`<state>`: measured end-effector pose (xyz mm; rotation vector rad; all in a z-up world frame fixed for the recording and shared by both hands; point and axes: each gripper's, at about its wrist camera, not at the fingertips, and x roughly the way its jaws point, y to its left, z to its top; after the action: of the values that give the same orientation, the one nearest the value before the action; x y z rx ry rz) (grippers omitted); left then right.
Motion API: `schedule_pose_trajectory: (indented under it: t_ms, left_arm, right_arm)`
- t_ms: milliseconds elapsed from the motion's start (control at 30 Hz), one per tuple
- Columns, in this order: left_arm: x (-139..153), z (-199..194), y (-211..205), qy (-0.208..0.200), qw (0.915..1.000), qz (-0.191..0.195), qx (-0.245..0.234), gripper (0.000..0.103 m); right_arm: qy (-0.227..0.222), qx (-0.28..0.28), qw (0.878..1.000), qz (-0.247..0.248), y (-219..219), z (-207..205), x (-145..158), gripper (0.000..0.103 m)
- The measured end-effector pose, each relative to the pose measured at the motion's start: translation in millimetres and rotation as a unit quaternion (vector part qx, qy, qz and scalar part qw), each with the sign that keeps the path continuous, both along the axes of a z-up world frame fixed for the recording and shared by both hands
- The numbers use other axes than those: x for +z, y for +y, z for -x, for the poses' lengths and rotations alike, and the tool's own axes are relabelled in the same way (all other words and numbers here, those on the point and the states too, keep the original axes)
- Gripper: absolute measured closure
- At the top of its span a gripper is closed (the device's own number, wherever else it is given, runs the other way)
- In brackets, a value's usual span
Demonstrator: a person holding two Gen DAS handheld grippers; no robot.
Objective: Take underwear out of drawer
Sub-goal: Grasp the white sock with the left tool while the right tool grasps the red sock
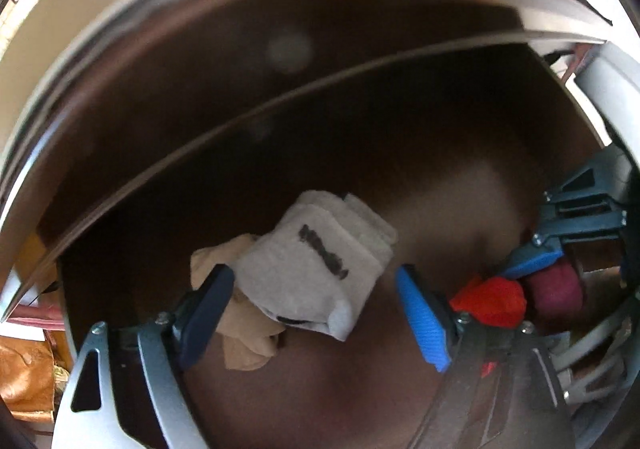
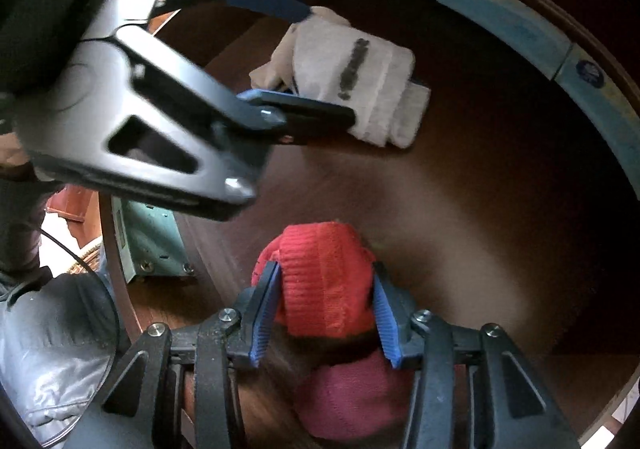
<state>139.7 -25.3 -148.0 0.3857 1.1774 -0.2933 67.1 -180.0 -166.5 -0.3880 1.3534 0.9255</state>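
Observation:
Inside a dark brown drawer a folded white garment with a dark mark lies on a crumpled beige piece. My left gripper stands open astride the white garment, and its right pad is clear of the cloth. From the right wrist view the left gripper spans the same white garment. My right gripper is shut on a red knitted garment, pads pressed into both sides. A pink-maroon knitted piece lies just under it. The red garment also shows at the right of the left wrist view.
The drawer's curved rim runs behind the clothes, and a pale blue taped edge lines its far side. A greenish metal bracket is screwed on at the left. Silvery padded fabric and an orange-brown item lie outside the drawer.

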Motion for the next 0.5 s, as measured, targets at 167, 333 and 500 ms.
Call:
schedule_pose_trajectory:
  t_ms: [167,333,500]
  left_arm:
    - [-6,-14,-7,0.024,0.9996,-0.004,-0.016,0.032]
    - [-13,-24,-12,0.041,0.9987,-0.012,-0.029,0.064]
    - [-11,-27,-11,0.042,0.9987,-0.003,-0.029,0.072]
  right_arm:
    - [0.005,0.0,1.0,-0.002,1,-5,3,0.056]
    - [0.002,-0.001,1.0,0.0,3,-11,4,0.056]
    - [0.002,-0.005,1.0,-0.001,2,-11,2,0.056]
